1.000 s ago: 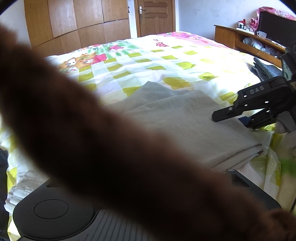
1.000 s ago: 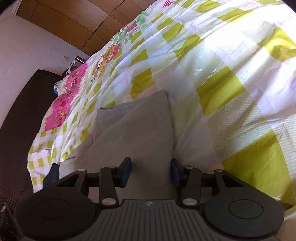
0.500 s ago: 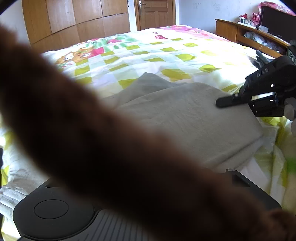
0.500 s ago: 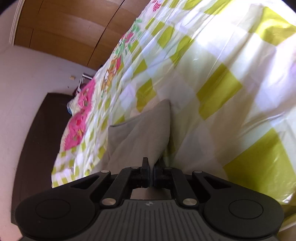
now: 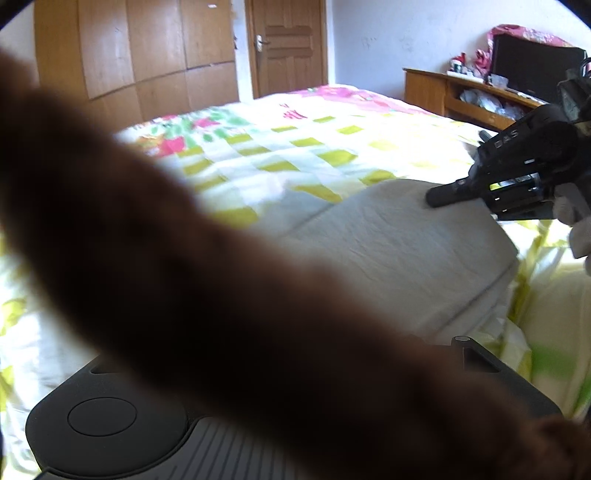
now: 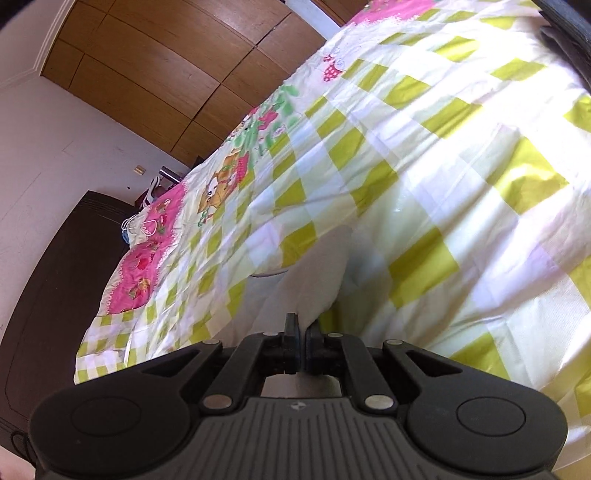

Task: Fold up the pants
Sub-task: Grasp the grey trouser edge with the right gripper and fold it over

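Note:
The grey pants (image 5: pixel 388 251) lie folded in a thick stack on the checked bedspread (image 5: pixel 295 147). In the left wrist view my right gripper (image 5: pixel 434 197), held by a gloved hand (image 5: pixel 576 229), has its tip at the stack's far right corner. Seen from the right wrist, the right gripper (image 6: pixel 299 328) is shut on the pants (image 6: pixel 314 280), whose edge rises up to the fingers. A blurred brown furry band (image 5: pixel 184 277) crosses the left lens. It hides the left gripper's fingers, and only its black body (image 5: pixel 103 421) shows.
A wooden wardrobe (image 5: pixel 147 66) and a door (image 5: pixel 288 44) stand beyond the bed. A cluttered wooden shelf (image 5: pixel 461 96) runs along the right. Dark folded clothes (image 6: pixel 565 33) lie at the bed's far edge, and a dark headboard (image 6: pixel 44 295) is on the left.
My right gripper went from open to shut on the pants' edge and has lifted it slightly. The brown band still covers the left lens.

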{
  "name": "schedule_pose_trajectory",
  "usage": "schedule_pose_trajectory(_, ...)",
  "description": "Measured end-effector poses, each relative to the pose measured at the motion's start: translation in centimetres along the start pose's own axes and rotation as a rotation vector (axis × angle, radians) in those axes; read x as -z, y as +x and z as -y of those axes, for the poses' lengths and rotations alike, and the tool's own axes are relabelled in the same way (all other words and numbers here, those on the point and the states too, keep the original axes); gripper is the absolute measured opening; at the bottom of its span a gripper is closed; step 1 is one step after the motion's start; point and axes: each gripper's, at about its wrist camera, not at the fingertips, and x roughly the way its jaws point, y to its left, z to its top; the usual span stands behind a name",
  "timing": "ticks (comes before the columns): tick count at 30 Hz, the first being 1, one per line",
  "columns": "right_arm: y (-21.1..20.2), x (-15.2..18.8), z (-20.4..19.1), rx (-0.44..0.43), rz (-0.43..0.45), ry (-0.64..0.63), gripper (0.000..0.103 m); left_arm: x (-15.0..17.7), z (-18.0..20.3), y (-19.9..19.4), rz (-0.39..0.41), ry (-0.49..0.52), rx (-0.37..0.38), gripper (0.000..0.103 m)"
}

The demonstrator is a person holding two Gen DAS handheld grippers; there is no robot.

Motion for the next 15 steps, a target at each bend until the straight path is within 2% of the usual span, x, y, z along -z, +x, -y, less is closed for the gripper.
schedule_pose_trajectory(5,0.0,-0.2,-5.3,-0.006,-0.005,-0.117,0.021,0.3,-1.5,-0.1,-0.011,0.052,-0.116,0.071)
schedule_pose_trajectory(7,0.3,-0.2,-7.2,-0.012,-0.017,-0.153,0.021,0.8,-2.4,-0.9,-0.012,0.075,-0.154,0.071)
schedule_pose_trajectory(10,1.1,0.3,-10.2,-0.012,-0.032,-0.220,0.022,1.7,-4.1,-2.6,-0.006,0.119,-0.251,0.075)
schedule_pose_trajectory(13,2.7,1.2,-13.2,-0.024,-0.075,-0.270,0.022,1.9,-6.3,-3.5,-0.020,0.061,-0.234,0.077)
schedule_pose_trajectory(15,4.0,2.0,-15.1,-0.027,-0.098,-0.298,0.022,2.1,-7.1,-3.7,-0.020,0.068,-0.256,0.077)
